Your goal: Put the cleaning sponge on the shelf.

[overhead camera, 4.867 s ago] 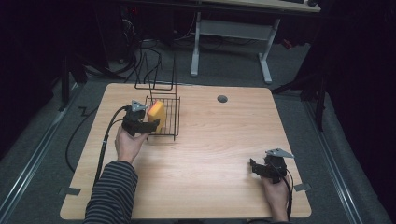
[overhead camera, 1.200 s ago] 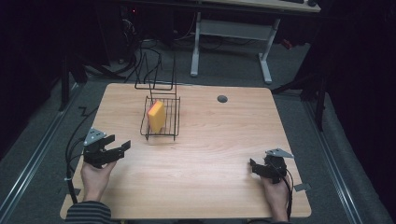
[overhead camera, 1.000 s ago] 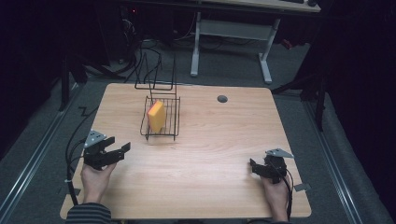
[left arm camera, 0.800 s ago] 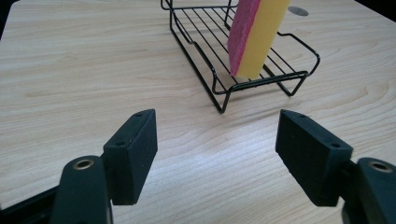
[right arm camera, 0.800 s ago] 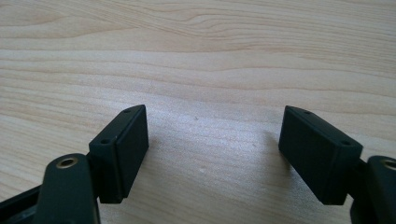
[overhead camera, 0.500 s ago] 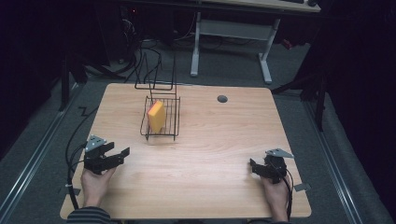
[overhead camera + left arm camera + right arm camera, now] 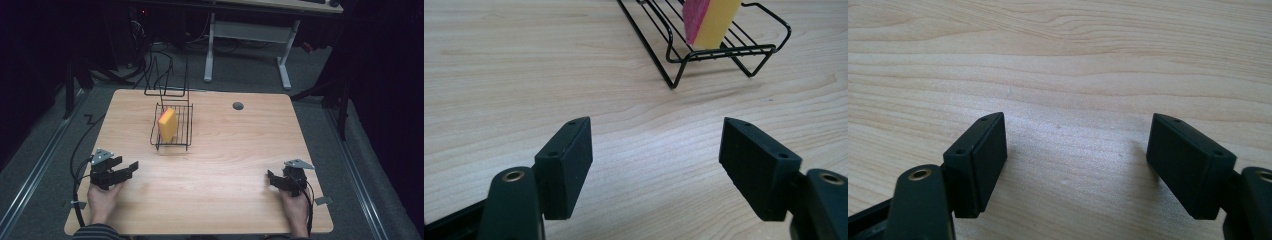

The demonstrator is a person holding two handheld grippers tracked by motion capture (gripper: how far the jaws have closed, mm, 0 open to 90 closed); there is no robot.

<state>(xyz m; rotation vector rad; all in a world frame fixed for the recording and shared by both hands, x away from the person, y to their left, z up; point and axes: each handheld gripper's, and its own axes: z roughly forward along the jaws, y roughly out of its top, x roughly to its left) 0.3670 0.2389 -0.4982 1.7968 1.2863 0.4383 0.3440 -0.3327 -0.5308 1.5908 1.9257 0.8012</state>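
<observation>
The left tool [image 7: 124,169] rests near the worktop's [image 7: 240,150] front-left corner, jaws spread wide, nothing between them, pointing toward the wire rack [image 7: 172,131]. The right tool [image 7: 272,178] lies near the front-right corner, equally released. A yellow sponge [image 7: 167,124] stands on edge inside the rack, its long axis upright, toward the rear-left.

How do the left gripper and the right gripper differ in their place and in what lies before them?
The left gripper rests near the table's left front corner; the right gripper rests near its right front corner. In the left gripper view, the wire rack holding the yellow sponge stands ahead; in the right gripper view, bare wood lies ahead. Both are open, empty and low over the table.
</observation>
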